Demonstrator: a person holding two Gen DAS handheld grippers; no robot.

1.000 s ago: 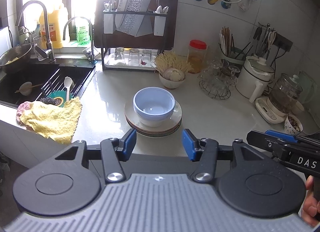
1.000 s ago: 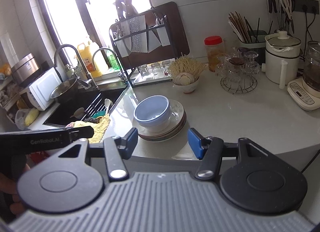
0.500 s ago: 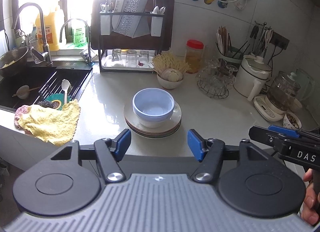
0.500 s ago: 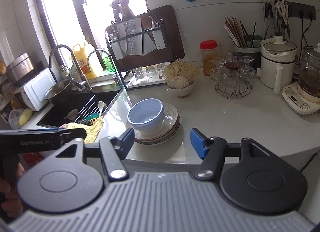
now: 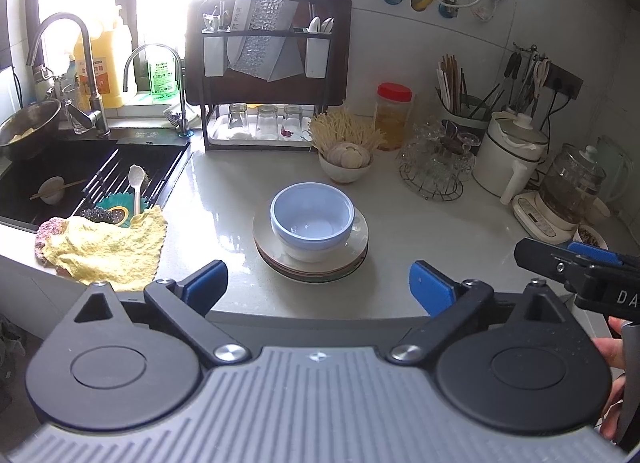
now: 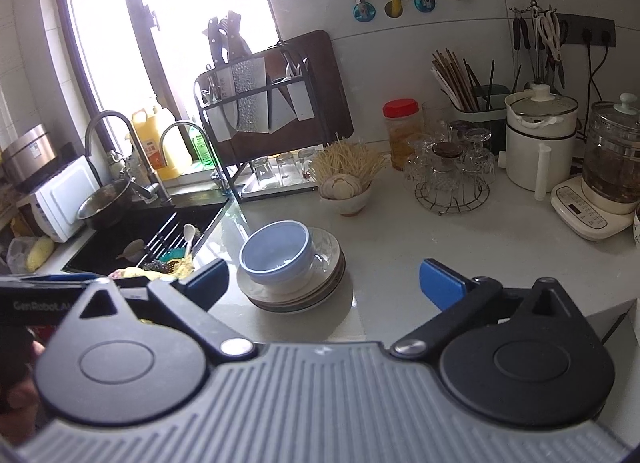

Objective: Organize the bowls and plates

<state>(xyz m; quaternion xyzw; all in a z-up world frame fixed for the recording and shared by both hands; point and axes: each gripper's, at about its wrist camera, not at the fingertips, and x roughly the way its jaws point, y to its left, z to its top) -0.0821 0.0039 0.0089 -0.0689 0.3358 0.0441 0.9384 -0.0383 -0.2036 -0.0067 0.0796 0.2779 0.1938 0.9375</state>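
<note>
A light blue bowl (image 5: 312, 213) sits nested in a white bowl on a stack of plates (image 5: 264, 241) in the middle of the white counter. In the right wrist view the same blue bowl (image 6: 276, 251) and plates (image 6: 332, 263) lie just ahead. My left gripper (image 5: 318, 283) hangs at the counter's near edge, short of the stack, its jaws opening wide with nothing between them. My right gripper (image 6: 324, 277) is likewise short of the stack, jaws opening, nothing held. The right gripper's tip (image 5: 576, 267) shows at the right of the left wrist view.
A black sink (image 5: 80, 171) with a yellow cloth (image 5: 104, 247) lies left. A knife and glass rack (image 5: 268, 75) stands behind. A small bowl of garlic (image 5: 346, 161), a jar (image 5: 394, 115), a wire rack of glasses (image 5: 434, 167) and kettles (image 5: 512, 155) crowd the back right.
Both grippers' blue pads have spread much wider apart. The right wrist view has tilted slightly, so the bowl stack sits lower and closer to its pads.
</note>
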